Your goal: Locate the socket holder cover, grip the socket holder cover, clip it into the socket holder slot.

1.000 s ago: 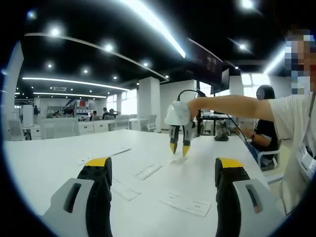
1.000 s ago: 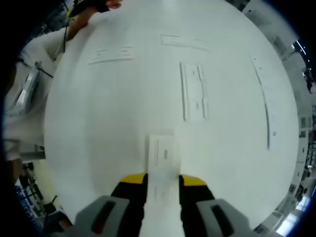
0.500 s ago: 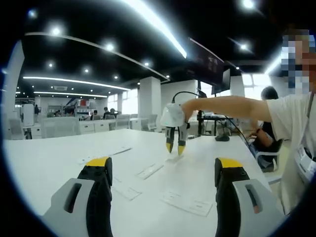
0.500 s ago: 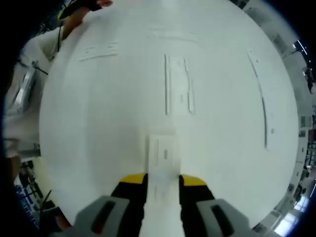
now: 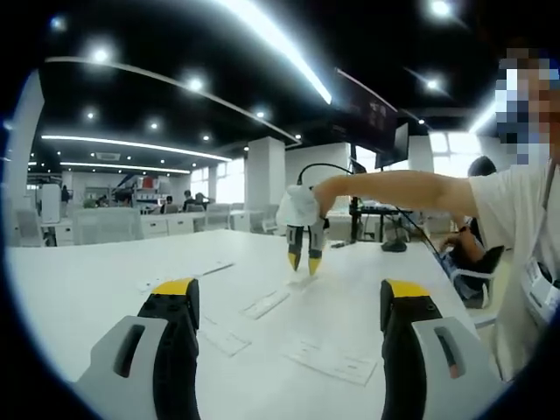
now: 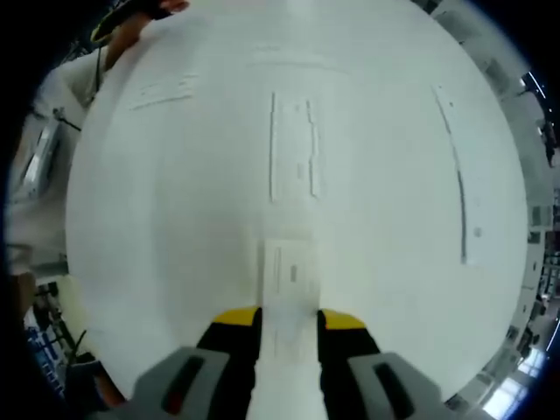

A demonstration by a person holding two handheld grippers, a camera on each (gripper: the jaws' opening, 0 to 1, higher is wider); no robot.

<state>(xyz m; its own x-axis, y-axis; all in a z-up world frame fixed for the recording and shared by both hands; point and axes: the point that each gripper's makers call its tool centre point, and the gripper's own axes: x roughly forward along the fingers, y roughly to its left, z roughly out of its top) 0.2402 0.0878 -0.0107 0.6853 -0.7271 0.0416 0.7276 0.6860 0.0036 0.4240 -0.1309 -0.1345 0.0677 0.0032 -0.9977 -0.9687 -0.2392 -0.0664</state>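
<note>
right hand-held gripper (image 6: 288,322) clamps socket holder cover (image 6: 290,293); socket holder (image 6: 292,145) dead ahead on counter (image 6: 175,219), long axis in line with jaws.

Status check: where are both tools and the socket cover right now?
Right tool shut on the socket holder cover, above the table. Socket holder ahead, lined up. Left tool open, idle. Path clear.
</note>
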